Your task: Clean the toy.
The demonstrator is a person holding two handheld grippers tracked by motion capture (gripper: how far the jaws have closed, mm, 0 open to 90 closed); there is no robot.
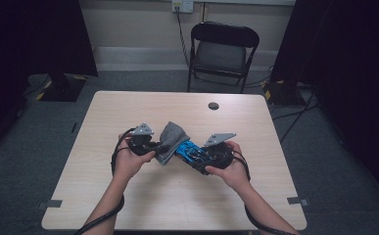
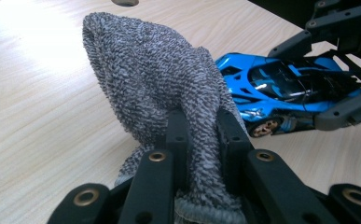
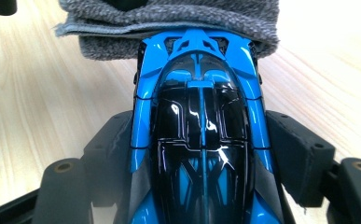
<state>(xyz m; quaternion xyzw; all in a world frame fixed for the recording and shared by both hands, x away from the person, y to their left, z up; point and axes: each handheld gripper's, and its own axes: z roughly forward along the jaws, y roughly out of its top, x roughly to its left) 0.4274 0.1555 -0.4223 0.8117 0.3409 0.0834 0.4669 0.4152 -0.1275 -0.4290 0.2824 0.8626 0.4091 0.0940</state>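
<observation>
Nearest me, my two forearms come in over the near edge of the desk [image 1: 128,205], each hand carrying a gripper around the middle of the top. Left gripper [image 2: 201,126] is clenched on a grey cloth [image 2: 155,79], its jaws pinching a fold that stands up above them, while my right gripper [image 3: 201,158] grasps a blue toy car [image 3: 199,126] by its flanks, the nose pushed against the cloth and partly tucked beneath its edge. Farther off I see a dark round hole [image 1: 213,105] near the far edge, and beyond it a black folding chair [image 1: 221,54].
</observation>
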